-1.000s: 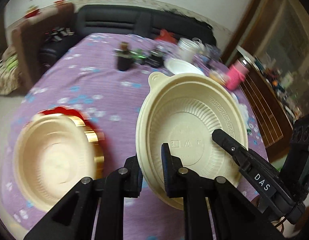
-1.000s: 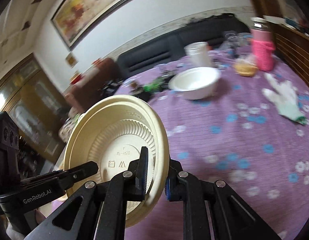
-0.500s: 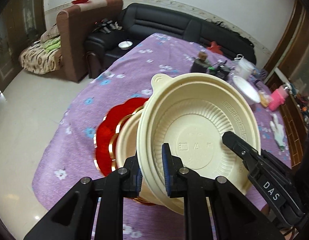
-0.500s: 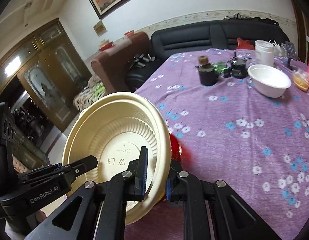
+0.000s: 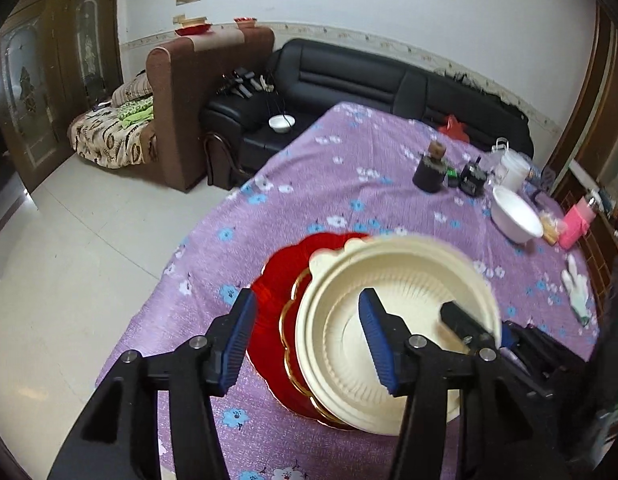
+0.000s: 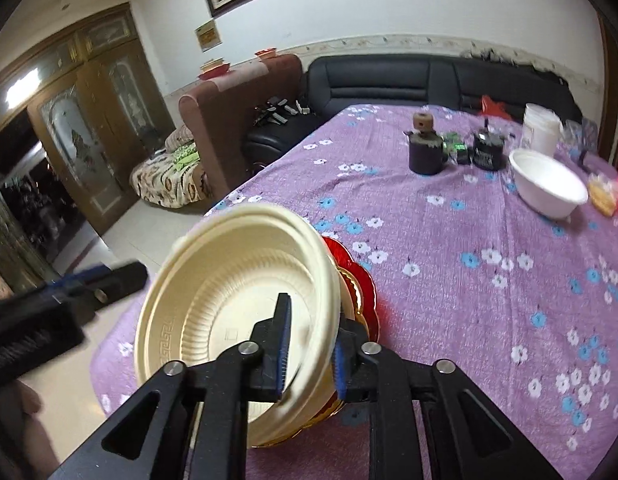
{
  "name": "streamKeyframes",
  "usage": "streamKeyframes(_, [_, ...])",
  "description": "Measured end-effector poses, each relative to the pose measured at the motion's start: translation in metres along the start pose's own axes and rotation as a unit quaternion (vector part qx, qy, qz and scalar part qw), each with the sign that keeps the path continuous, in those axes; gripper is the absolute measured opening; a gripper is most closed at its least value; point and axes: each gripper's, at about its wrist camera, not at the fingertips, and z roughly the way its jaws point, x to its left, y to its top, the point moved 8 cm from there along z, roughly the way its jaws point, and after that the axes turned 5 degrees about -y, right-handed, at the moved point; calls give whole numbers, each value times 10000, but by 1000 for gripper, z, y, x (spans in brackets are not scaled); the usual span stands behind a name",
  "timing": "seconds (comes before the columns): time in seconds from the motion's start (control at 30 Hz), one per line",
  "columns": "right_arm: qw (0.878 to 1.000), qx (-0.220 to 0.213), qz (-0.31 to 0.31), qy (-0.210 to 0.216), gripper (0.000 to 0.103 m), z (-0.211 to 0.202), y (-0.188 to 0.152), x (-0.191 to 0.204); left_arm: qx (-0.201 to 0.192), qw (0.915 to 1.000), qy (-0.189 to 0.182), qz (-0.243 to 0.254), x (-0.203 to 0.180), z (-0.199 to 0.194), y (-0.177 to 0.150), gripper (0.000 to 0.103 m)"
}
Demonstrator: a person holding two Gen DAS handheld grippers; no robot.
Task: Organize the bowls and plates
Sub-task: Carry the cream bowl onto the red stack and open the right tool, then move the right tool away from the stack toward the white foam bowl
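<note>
The round table under a purple flowered cloth [image 5: 349, 184] fills most of both views, its near rim cut off by the gripper frames; lots of bare cloth stays open toward 3 o'clock in the right wrist view. On it, the scalloped red plate with gold trim [image 5: 277, 280] is mostly buried, only its 9 o'clock side peeking out. The ribbed cream plastic bowl [image 5: 389, 280] sits tilted over it, edges smeared with blur, so whether it's fully resting on the bowl beneath is hard to tell. The left gripper [image 5: 309, 332] is opening, blue pads wide and off the rim, which sits between them. The right gripper [image 6: 309, 344] is opening too, rim [image 6: 325, 280] in the narrow gap, contact unclear. The smooth white bowl [image 6: 549, 188] sits well apart at 2 o'clock.
</note>
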Motion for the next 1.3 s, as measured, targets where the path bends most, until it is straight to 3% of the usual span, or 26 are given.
streamKeyframes(0.17, [9975, -334, -518, -358, 43, -7, 1, 12, -213, 9996, -116, -146, 5, -17, 6, 54])
streamKeyframes(0.3, [9968, -544, -493, -330, 59, -18, 7, 11, -425, 9989, -123, -154, 4, -30, 11, 62])
streamKeyframes(0.37, [9967, -616, -440, -305, 62, -25, 11, 8, -519, 9984, -130, -159, 3, -35, 12, 67])
streamKeyframes(0.5, [9963, -696, -395, -325, 62, -39, 14, 2, -648, 9979, -54, -23, -2, -42, 13, 77])
streamKeyframes(0.67, [9963, -773, -209, -319, 62, -63, 10, -17, -992, 9933, 387, 441, -24, -56, 8, 93])
streamKeyframes(0.83, [9967, -735, 189, -283, 62, -82, -5, -48, -963, 9931, 15, 669, -57, -60, -4, 94])
streamKeyframes(1.3, [9876, -794, 1105, -780, 62, -128, -52, -156, -1041, 9841, -1, 1442, -144, -57, -36, 94])
